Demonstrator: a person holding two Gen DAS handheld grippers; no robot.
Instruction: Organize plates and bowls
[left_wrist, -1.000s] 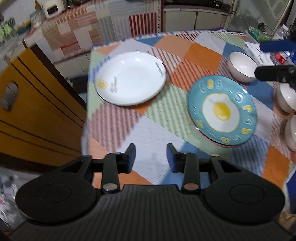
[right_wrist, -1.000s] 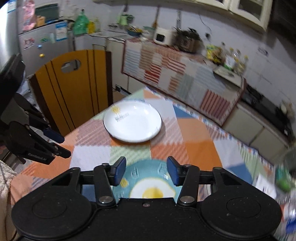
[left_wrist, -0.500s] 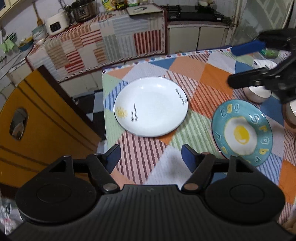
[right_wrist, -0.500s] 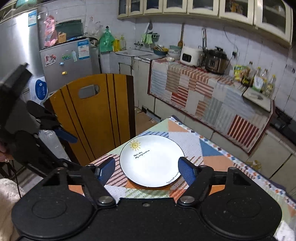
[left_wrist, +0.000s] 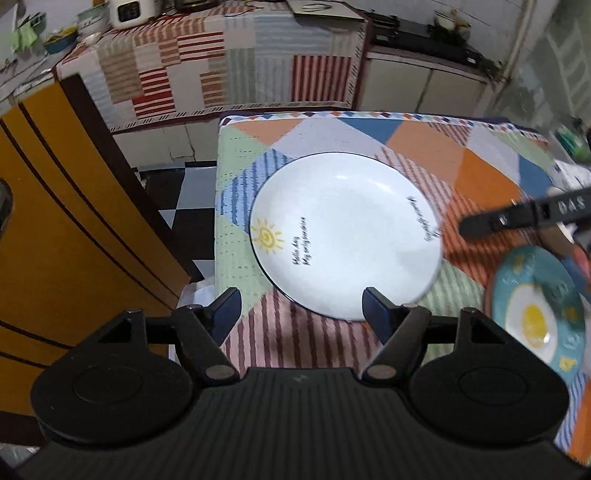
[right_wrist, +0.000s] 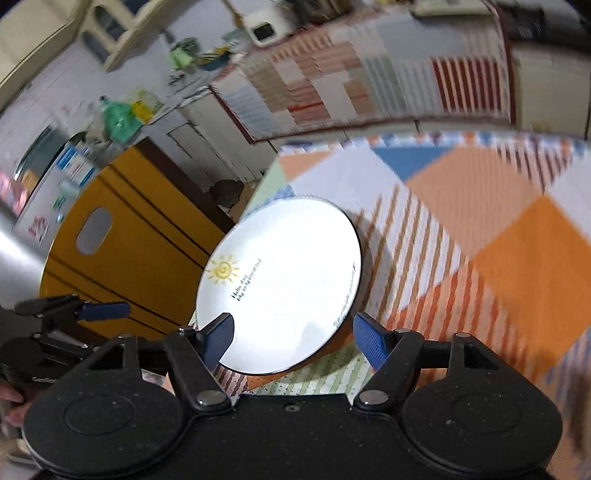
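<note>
A white plate (left_wrist: 347, 236) with a yellow sun drawing lies on the patchwork tablecloth near the table's left edge; it also shows in the right wrist view (right_wrist: 280, 284). A teal plate (left_wrist: 535, 314) with a fried-egg picture lies to its right. My left gripper (left_wrist: 301, 306) is open and empty, just short of the white plate's near rim. My right gripper (right_wrist: 291, 332) is open and empty, its fingers either side of the white plate's near rim, above it. One right finger (left_wrist: 517, 219) shows at the right of the left wrist view.
A yellow wooden chair back (left_wrist: 55, 221) stands close to the table's left edge (left_wrist: 218, 206). A counter with a striped cloth (left_wrist: 221, 59) runs behind the table. The left gripper (right_wrist: 74, 314) shows at the lower left of the right wrist view.
Both grippers have opened wider and moved in toward the white plate. The right gripper has tilted down over it. The bowls at the right have left the left wrist view.
</note>
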